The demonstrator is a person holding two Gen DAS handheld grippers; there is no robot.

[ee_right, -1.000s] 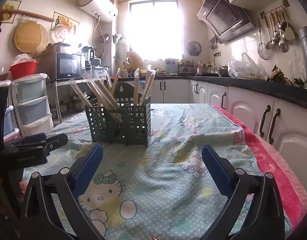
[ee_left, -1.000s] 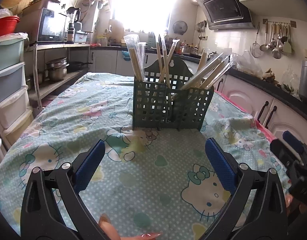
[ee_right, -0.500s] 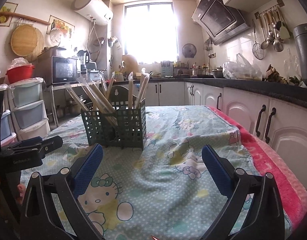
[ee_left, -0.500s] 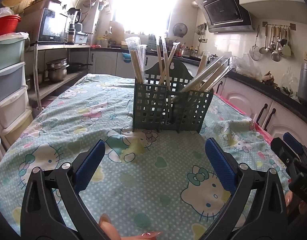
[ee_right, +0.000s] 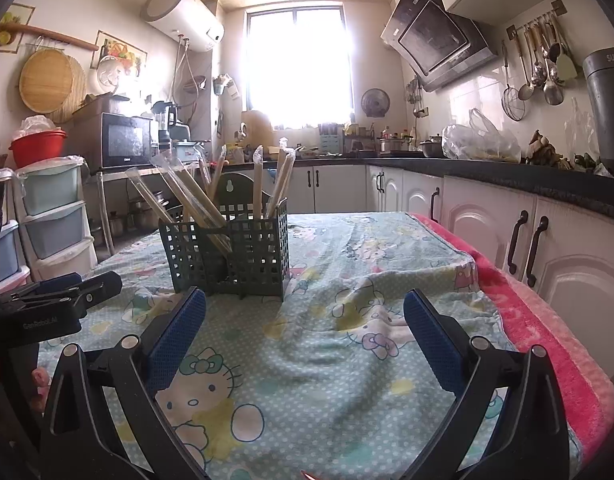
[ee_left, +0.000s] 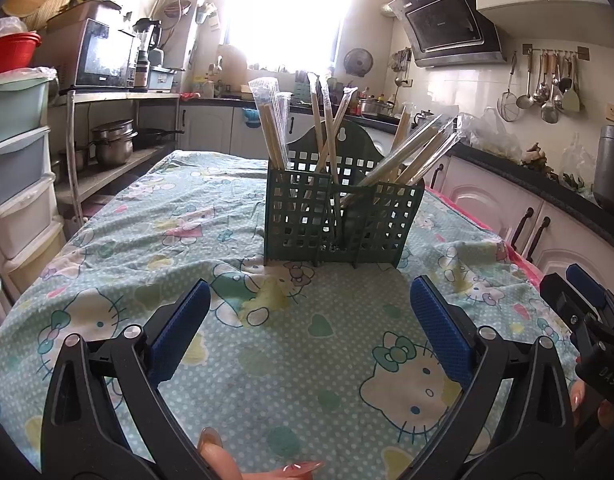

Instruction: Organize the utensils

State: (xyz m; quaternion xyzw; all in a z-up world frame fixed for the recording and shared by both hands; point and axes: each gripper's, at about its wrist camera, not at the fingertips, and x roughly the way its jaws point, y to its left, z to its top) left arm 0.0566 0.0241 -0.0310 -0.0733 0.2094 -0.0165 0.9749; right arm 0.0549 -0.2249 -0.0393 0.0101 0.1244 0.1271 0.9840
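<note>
A dark green lattice utensil holder (ee_left: 339,216) stands mid-table on a patterned cloth. It holds several pairs of wrapped chopsticks (ee_left: 407,156) leaning in its compartments. The same holder (ee_right: 231,248) shows left of centre in the right wrist view, with chopsticks (ee_right: 191,200) slanting left. My left gripper (ee_left: 311,312) is open, empty, and a short way in front of the holder. My right gripper (ee_right: 305,320) is open and empty too, near the holder's right side. Each gripper appears at the edge of the other's view.
The table wears a pale green cartoon-cat cloth (ee_left: 235,320) over a pink towel (ee_right: 547,340) at its right edge. White cabinets (ee_right: 527,240) with a dark counter run along the right. Plastic drawers (ee_left: 15,184) and a shelf with pots stand on the left.
Both cameras have drawn back and tilted slightly, so the holder sits a little lower in view. Both grippers stay open and empty.
</note>
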